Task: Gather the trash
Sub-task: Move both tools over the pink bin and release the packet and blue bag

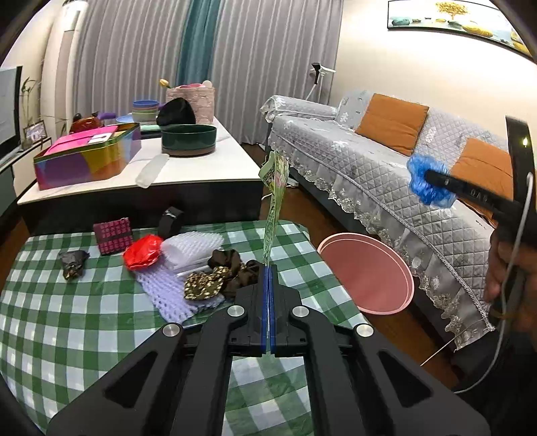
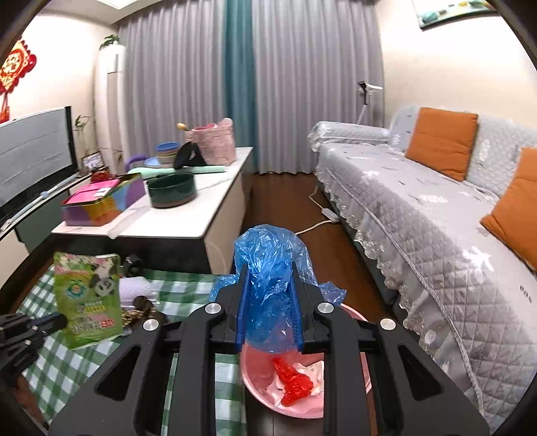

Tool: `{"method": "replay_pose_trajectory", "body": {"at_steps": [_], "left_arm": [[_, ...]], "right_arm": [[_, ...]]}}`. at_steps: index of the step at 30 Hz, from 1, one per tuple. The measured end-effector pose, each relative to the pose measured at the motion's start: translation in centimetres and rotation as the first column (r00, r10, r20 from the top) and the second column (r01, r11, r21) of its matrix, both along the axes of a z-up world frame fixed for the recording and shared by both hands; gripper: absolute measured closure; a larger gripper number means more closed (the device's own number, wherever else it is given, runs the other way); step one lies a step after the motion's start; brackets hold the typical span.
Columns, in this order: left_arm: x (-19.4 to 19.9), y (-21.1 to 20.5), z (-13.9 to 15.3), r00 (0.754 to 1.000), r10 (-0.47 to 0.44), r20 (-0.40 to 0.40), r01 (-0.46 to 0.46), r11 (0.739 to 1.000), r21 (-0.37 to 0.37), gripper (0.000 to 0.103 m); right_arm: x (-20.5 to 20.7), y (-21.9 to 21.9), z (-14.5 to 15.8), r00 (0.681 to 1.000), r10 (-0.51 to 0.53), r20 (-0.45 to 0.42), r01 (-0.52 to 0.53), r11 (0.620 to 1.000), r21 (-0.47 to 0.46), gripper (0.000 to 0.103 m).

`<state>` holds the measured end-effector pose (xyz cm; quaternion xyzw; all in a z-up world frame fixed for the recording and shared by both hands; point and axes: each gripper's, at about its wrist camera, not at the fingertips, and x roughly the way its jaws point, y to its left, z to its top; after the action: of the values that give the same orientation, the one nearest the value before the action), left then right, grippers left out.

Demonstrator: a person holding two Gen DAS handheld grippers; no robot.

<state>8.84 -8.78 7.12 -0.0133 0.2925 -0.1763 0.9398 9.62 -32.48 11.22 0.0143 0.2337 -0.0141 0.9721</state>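
checked tablecloth, trash-laden; pink basin beside

straight ahead of the hand-held gripper, grey pleated curtains with a teal strip down the middle cover the far wall. to the right runs a sofa under a grey quilted, lace-edged cover, with orange cushions against its back. dark wood floor lies between the sofa and a white-topped desk ahead on the left. a television stands further left, a tall white air conditioner in the corner, a framed picture above the sofa on the cream wall.
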Motion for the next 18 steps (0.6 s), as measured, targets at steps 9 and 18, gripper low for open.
{"method": "replay_pose_trajectory", "body": {"at_steps": [9,18], "left_arm": [[2.2,-2.7,0.0,1.000,-0.024,-0.002,0.024,1.000,0.015,0.103],[4.6,-6.2,-0.2,0.998,-0.067,-0.002,0.067,0.998,0.014,0.103]], "right_arm": [[1.2,-3.0,-0.5,0.997,-0.073,0.023,0.073,0.997,0.027,0.081],[2.4,-4.7,-1.8,0.993,-0.118,0.004,0.118,0.993,0.008,0.081]]}}
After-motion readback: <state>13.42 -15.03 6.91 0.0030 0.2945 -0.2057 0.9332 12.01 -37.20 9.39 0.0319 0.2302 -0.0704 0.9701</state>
